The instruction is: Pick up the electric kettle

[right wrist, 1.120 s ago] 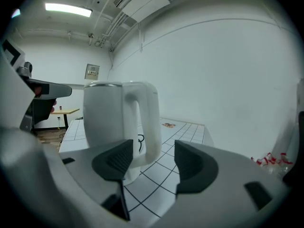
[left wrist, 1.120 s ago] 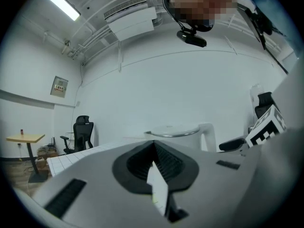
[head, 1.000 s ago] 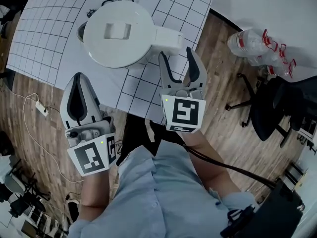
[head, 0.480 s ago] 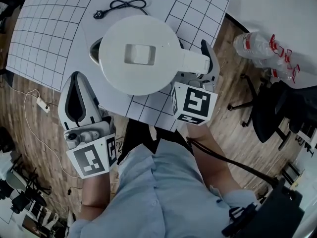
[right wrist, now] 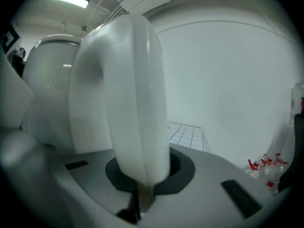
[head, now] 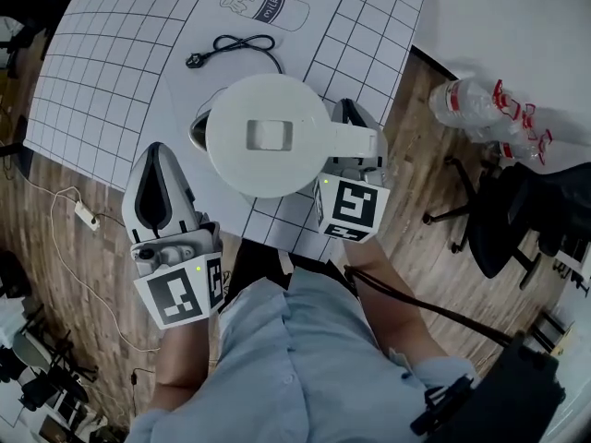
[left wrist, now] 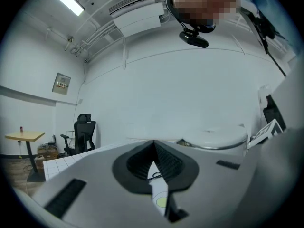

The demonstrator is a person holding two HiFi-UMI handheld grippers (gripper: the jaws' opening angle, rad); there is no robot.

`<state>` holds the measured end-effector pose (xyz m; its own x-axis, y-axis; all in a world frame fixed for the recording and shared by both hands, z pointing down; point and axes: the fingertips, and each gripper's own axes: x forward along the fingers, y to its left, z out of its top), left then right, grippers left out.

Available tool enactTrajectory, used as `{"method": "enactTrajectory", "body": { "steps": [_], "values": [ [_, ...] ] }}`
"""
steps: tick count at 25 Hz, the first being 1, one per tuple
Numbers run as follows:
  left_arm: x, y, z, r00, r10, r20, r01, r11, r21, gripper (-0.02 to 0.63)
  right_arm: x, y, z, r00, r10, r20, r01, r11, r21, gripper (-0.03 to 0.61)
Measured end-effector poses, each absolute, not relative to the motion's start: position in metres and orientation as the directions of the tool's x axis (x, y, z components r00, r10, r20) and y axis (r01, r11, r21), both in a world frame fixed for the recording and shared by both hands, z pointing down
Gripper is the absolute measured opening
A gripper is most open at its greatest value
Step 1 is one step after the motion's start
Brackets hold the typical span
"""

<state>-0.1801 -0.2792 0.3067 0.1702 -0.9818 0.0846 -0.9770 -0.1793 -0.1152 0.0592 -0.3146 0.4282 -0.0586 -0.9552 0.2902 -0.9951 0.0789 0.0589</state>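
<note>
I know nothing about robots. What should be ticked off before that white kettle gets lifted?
1. Grip: the right gripper has just been closing its jaws, with the handle of the electric kettle between them: ok.
2. Left gripper shut, empty, not touching the kettle: ok.
3. Power cord lies apart from the kettle on the grid mat: ok.
4. Lid down flat: ok.
5. Water inside: cannot tell.

White kettle (head: 268,137) upright, lid shut. Handle (head: 358,143) points right, gripped by the right claw (head: 355,123), above the bench (head: 111,63) edge.
</note>
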Motion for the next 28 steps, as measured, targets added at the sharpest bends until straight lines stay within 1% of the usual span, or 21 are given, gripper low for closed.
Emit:
{"method": "enactTrajectory", "body": {
  "steps": [5, 12, 20, 23, 28],
  "values": [
    [-0.176, -0.28, 0.299, 0.172, -0.983, 0.069, -0.975, -0.18, -0.128, 0.002, 0.062, -0.322, 0.425, -0.053, -0.96, 0.274, -0.998, 0.056, 0.001, 0.012],
    [-0.173, -0.27, 0.285, 0.168, -0.984, 0.055, -0.976, -0.174, -0.13, 0.002, 0.069, -0.344, 0.41, -0.044, -0.958, 0.283, -0.997, 0.025, -0.068, 0.018],
    [-0.167, -0.266, 0.26, 0.18, -0.984, 0.003, -0.977, -0.179, -0.118, 0.002, 0.078, -0.377, 0.329, -0.077, -0.976, 0.204, -0.986, 0.044, -0.164, 0.018],
    [-0.16, -0.269, 0.253, 0.2, -0.98, -0.012, -0.974, -0.198, -0.112, 0.002, 0.089, -0.393, 0.3, -0.064, -0.982, 0.178, -0.981, 0.029, -0.194, 0.018],
    [-0.153, -0.278, 0.249, 0.231, -0.973, -0.017, -0.968, -0.228, -0.106, 0.002, 0.106, -0.417, 0.27, -0.034, -0.99, 0.134, -0.981, 0.008, -0.193, 0.018]
  ]
}}
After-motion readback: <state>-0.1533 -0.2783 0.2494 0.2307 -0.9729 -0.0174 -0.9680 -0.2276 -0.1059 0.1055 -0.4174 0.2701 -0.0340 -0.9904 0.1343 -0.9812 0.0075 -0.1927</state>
